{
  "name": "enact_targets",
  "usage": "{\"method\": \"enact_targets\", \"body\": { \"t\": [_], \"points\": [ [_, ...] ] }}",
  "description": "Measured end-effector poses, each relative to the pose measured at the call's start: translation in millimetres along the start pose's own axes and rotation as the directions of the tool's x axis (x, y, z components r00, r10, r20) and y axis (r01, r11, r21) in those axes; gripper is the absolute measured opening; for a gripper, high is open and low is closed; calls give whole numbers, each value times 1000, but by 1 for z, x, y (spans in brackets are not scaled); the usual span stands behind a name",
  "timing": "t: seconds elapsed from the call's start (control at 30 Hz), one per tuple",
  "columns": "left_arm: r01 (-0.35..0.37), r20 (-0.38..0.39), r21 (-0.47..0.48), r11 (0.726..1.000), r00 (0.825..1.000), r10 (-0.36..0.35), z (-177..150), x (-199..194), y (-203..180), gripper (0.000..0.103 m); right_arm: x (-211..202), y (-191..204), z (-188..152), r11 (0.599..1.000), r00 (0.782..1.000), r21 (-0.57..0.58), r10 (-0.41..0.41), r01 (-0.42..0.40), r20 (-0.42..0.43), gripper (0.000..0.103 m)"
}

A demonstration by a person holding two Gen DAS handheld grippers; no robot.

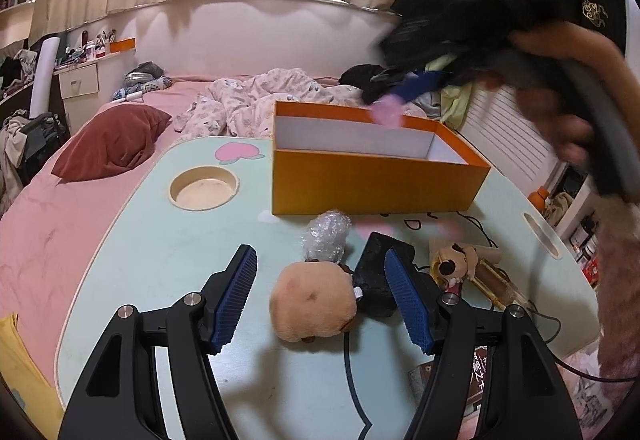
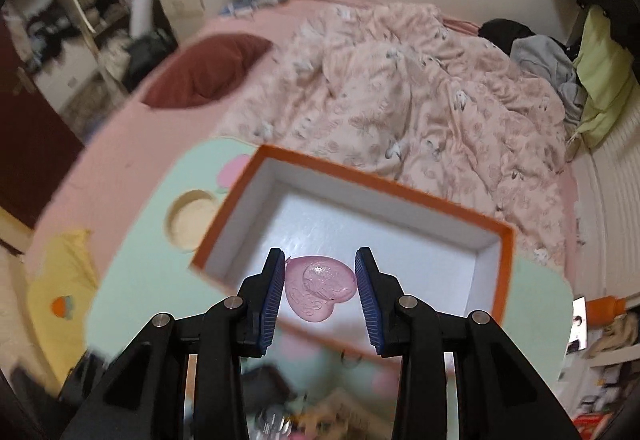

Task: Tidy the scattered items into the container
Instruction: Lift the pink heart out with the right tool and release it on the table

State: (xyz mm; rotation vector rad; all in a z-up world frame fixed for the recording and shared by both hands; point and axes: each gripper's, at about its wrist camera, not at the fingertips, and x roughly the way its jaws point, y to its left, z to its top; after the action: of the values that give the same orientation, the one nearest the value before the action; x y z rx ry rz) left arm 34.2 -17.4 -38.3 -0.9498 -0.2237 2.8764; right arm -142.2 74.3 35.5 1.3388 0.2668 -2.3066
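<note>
Pink heart carried over the orange box

The right gripper (image 2: 320, 286) pinches a pink heart (image 2: 320, 290) above the white-lined box (image 2: 505, 264); the left gripper (image 1: 322, 290) hangs spread over a tan plush (image 1: 314, 302) on the green table (image 1: 160, 240); a bubble-wrap bundle (image 1: 326, 236) lies just beyond.

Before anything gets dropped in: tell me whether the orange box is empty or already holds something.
Empty, as far as shown. In the right wrist view the orange box shows only bare white floor; its near edge is hidden.
</note>
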Motion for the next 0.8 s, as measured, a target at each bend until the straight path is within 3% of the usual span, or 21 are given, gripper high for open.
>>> {"method": "enact_targets", "body": {
  "t": [0.13,0.23,0.3,0.43,0.5,0.6,0.73,0.8],
  "points": [
    [32,-17,-46,998,999,-33,1,-5,13,67,-37,-13,-48,989,989,28,148,-147,-12,34],
    [42,-34,-66,997,998,-45,0,-8,20,67,-41,-17,-93,954,949,35,300,-298,-92,34],
    [38,-44,-56,998,998,-41,-1,-10,22,67,-40,-17,-122,936,931,32,351,-349,-104,34],
    [56,-72,-34,998,996,-58,-6,-17,20,67,-21,-15,-162,937,928,68,349,-343,-127,35],
    [90,-95,-24,996,991,-92,-10,-18,17,67,-14,-15,-172,948,941,88,315,-306,-122,34],
    [138,-150,-20,990,979,-139,-16,-16,14,67,-9,-11,-170,965,961,71,259,-254,-91,35],
    [156,-187,-25,987,970,-158,-22,-18,12,67,-9,-11,-167,970,972,74,233,-231,-18,35],
    [178,-224,-22,984,958,-178,-25,-19,9,67,-11,-13,-170,976,979,80,204,-204,14,41]
  ]
}}
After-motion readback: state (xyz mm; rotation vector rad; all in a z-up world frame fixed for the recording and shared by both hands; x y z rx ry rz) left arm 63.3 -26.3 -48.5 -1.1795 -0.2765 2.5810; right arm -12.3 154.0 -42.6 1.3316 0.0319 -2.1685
